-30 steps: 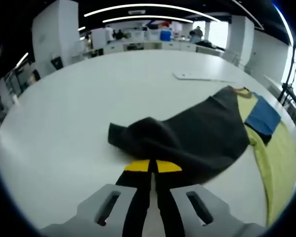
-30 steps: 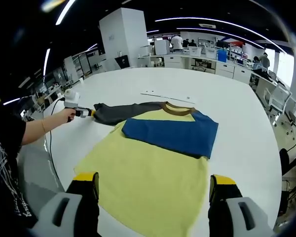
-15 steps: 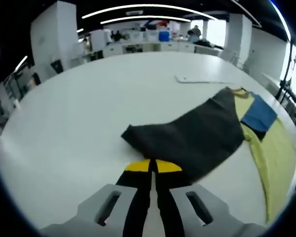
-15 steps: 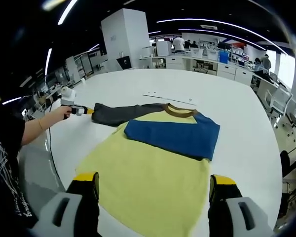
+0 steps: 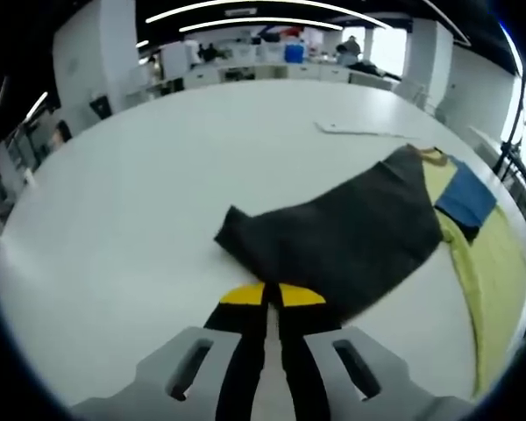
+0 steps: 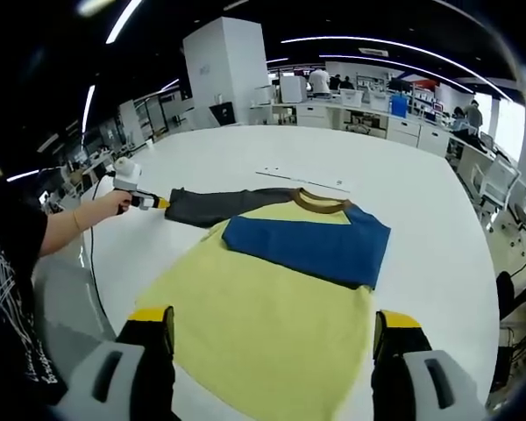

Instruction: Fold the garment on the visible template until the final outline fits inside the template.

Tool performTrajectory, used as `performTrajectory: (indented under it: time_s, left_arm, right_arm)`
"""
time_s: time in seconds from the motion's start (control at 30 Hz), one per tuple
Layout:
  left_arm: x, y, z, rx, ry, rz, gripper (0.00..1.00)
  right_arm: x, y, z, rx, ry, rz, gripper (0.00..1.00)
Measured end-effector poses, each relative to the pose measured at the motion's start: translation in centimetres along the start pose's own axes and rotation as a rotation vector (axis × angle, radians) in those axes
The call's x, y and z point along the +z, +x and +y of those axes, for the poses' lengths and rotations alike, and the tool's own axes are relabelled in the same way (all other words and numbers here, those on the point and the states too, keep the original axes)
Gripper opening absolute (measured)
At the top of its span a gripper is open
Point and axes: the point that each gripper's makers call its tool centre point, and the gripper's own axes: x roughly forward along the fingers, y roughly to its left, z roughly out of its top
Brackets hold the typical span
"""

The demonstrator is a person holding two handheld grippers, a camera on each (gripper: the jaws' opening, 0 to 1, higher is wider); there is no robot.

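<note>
A yellow shirt [image 6: 263,298] lies flat on the white table [image 6: 421,175], brown collar [image 6: 320,203] at the far end. Its blue sleeve [image 6: 307,246] is folded across the chest. The dark grey sleeve [image 5: 351,232] stretches out flat to the side. My left gripper [image 5: 272,295] is shut on the near edge of that grey sleeve; in the right gripper view the left gripper [image 6: 158,203] sits at the grey sleeve's [image 6: 219,206] tip. My right gripper [image 6: 272,320] is open, its jaws wide apart above the shirt's lower hem.
A thin flat white sheet [image 6: 302,175] lies on the table beyond the collar, also in the left gripper view as the white sheet [image 5: 359,132]. A person's hand [image 6: 114,203] holds the left gripper at the table's left edge. Desks and people stand far behind.
The grey sleeve, bunched and folded a second ago, now lies spread flat and drawn out by the left gripper. The right gripper has stayed open over the hem.
</note>
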Motion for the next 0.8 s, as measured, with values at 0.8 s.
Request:
performTrajectory:
  time_s: [0.8]
  left_arm:
    - [-1.5,-0.3,-1.3,-0.044,-0.133,-0.002,0.12]
  right_arm:
    - [-0.6,-0.8,-0.1,-0.004,-0.001,-0.004,0.98]
